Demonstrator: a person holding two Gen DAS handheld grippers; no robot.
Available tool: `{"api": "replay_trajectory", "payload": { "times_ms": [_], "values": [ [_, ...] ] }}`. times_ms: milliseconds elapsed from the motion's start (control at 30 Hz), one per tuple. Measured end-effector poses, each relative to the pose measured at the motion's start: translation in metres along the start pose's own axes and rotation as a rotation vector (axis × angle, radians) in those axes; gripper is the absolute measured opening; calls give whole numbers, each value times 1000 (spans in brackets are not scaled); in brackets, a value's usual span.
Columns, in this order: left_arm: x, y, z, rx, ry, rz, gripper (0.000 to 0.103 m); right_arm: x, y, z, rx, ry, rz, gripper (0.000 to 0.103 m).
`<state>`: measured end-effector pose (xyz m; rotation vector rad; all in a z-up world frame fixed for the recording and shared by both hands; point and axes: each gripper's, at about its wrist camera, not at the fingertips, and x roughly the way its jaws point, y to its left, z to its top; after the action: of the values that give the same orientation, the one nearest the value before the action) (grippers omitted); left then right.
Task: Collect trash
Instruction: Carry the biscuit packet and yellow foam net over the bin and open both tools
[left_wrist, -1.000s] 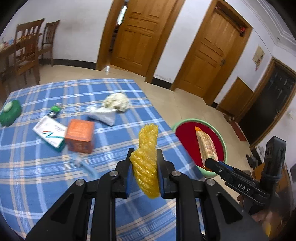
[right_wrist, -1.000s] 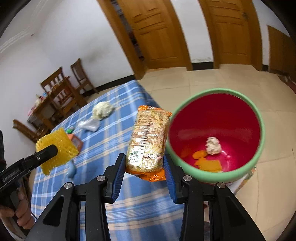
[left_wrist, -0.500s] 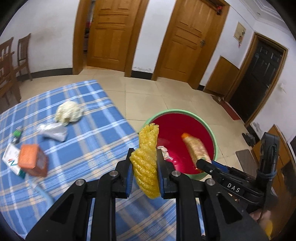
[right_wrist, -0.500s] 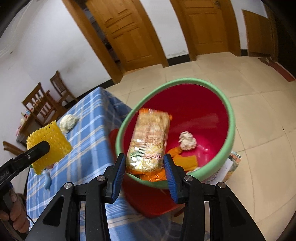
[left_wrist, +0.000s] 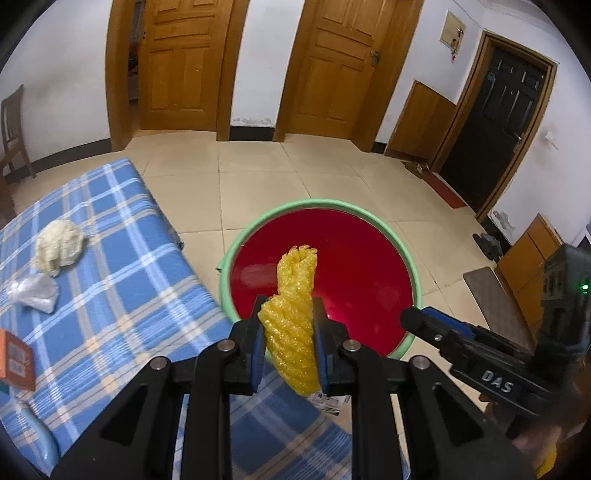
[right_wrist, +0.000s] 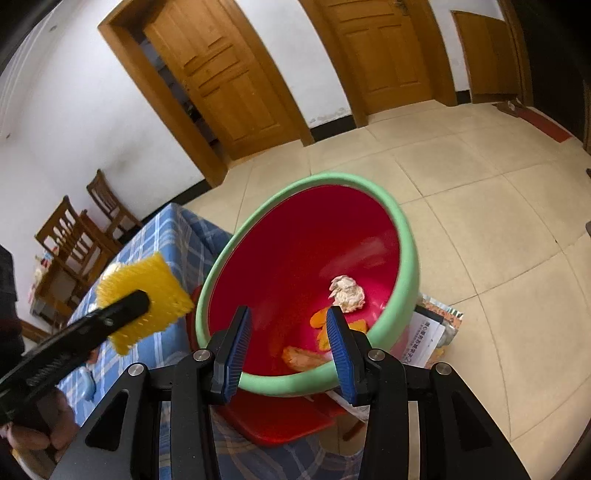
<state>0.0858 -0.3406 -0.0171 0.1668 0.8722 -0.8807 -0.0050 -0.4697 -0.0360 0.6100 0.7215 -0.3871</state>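
Note:
A red basin with a green rim (left_wrist: 369, 218) stands beside the table. My left gripper (left_wrist: 287, 310) is shut on a yellow foam net (left_wrist: 297, 273), held just above the basin's near edge. In the right wrist view the yellow net (right_wrist: 159, 280) hangs left of the basin rim (right_wrist: 406, 236). My right gripper (right_wrist: 289, 321) stands open over the basin with nothing between its fingers. Below it an orange snack packet (right_wrist: 303, 358) lies in the basin with a crumpled paper ball (right_wrist: 347, 293) and orange scraps (right_wrist: 320, 316).
The table's blue checked cloth (left_wrist: 122, 280) carries a white crumpled wad (left_wrist: 59, 245), a clear plastic bag (left_wrist: 33, 297) and an orange box (left_wrist: 14, 354). The basin rests on a red stool (right_wrist: 273, 417). Printed papers (right_wrist: 428, 332) lie on the tiled floor. Wooden chairs (right_wrist: 74, 236) stand behind the table.
The snack packet has left my right gripper and now lies in the basin. My left gripper has carried the yellow net from over the table to the basin's edge.

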Motion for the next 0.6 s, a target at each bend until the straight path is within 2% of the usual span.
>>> {"api": "replay_trajectory", "payload": {
  "times_ms": [167, 233, 300, 600],
  "values": [
    [15, -13, 5, 14, 17, -9, 24, -6, -11, 2, 49, -19, 3, 44],
    [16, -17, 7, 11, 18, -4, 39, -7, -13, 1, 57, -20, 0, 44],
    [16, -17, 8, 2, 16, 1, 47, -8, -15, 1, 62, -19, 0, 44],
    [-1, -2, 7, -37, 4, 14, 48, -9, -8, 1, 50, -19, 12, 44]
  ]
}}
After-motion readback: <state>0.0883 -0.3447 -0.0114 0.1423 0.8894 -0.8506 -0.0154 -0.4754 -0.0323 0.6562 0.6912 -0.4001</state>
